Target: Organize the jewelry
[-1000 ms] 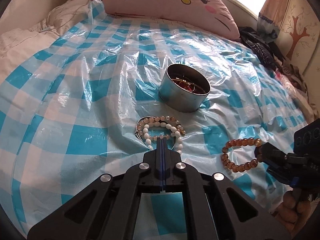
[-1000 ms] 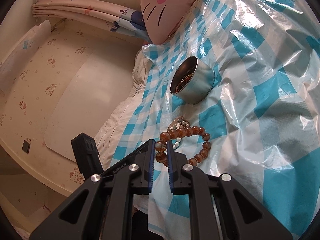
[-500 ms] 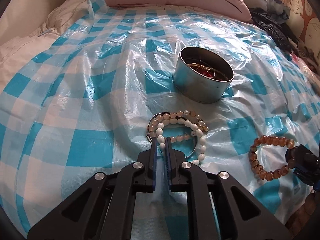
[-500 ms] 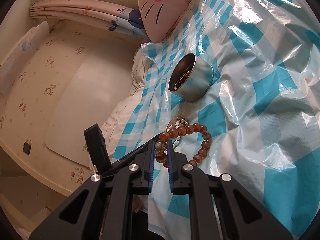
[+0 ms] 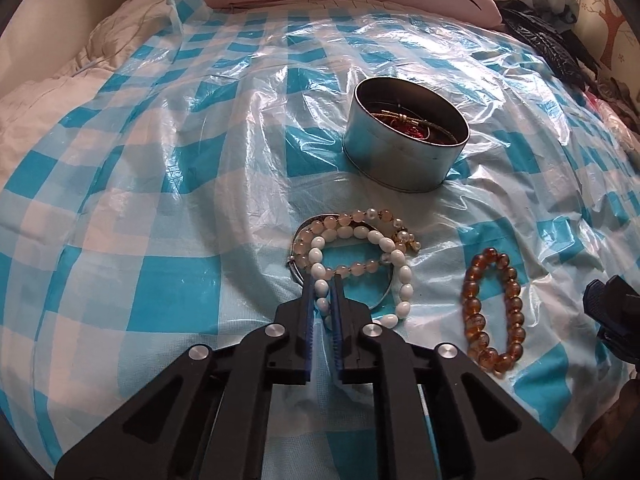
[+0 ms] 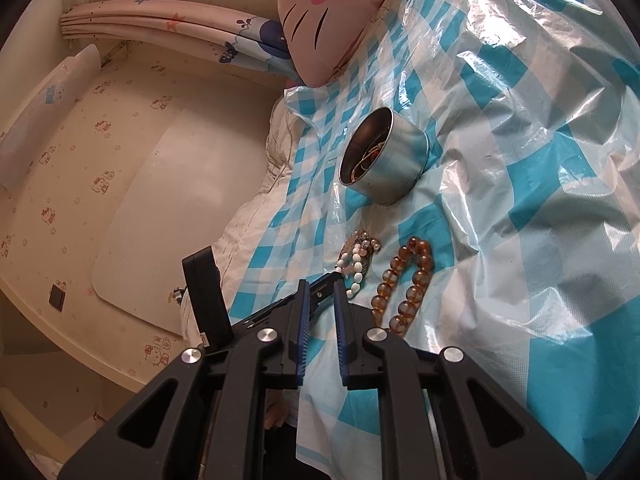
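Lying on a bed under crinkled clear plastic sheeting (image 5: 248, 92) and a blue-and-white checked cloth (image 5: 168, 292): a round metal tin (image 5: 404, 156), open at the top and standing upright, holding a tangle of gold and red pieces. Resting just in front of the tin, a heap of bead strands, with the white bead bracelet (image 5: 380, 240) of smooth oval beads looping over rounder pale pink ones. Closing on the near end of that white loop, the left gripper (image 5: 325, 280), fingers narrowly apart with a few white beads sitting between the blue pads; firm contact not clear. Stretching to the right of the tin's near side, the amber bead bracelet (image 5: 492, 312), glossy and translucent, an elongated oval with its long axis running toward the tin. Hovering beside the amber bracelet, the right gripper (image 6: 319, 286), fingers apart, holding nothing. Propped behind the tin, a pink cat-face pillow (image 6: 320, 12).
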Available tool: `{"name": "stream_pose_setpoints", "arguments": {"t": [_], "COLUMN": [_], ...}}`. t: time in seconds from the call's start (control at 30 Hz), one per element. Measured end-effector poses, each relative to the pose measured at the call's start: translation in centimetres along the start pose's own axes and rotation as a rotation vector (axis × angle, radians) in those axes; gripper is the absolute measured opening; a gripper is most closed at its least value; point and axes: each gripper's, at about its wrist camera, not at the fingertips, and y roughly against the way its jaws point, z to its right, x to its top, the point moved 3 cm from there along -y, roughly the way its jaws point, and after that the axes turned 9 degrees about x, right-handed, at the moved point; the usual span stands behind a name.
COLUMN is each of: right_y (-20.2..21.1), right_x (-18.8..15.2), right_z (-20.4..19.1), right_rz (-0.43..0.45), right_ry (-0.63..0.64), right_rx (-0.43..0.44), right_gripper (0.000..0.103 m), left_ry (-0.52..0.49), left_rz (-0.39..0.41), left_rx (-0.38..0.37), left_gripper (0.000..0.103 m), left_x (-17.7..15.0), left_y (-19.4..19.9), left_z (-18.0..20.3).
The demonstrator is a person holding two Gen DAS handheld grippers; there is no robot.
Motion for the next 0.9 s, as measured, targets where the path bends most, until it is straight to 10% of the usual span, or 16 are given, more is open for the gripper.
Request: {"name": "stream_pose_setpoints", "arguments": {"t": [0.33, 0.73, 0.9], "right_y": [-1.2, -8.4, -7.5], "right_x": [0.0, -0.7, -0.5], "right_z": [0.1, 0.1, 0.0], "right_rz": [-0.070, -0.365, -0.361], "right_ry": [0.027, 0.531, 0.415], "right_rx": [-0.151, -0.757, -0.589], "right_gripper": [0.030, 0.023, 0.012], "left_ry": [0.155, 0.181, 0.180], "left_rz": [0.077, 0.119, 0.128], "left_rx": [-0.223, -0.317, -0.352], "left_gripper": [0.006, 0.006, 0.006], "left_x": [-0.8, -1.5, -1.5], "left_y": [3.5, 5.1, 5.5], "left_z": [-3.1, -2.4, -1.8]}}
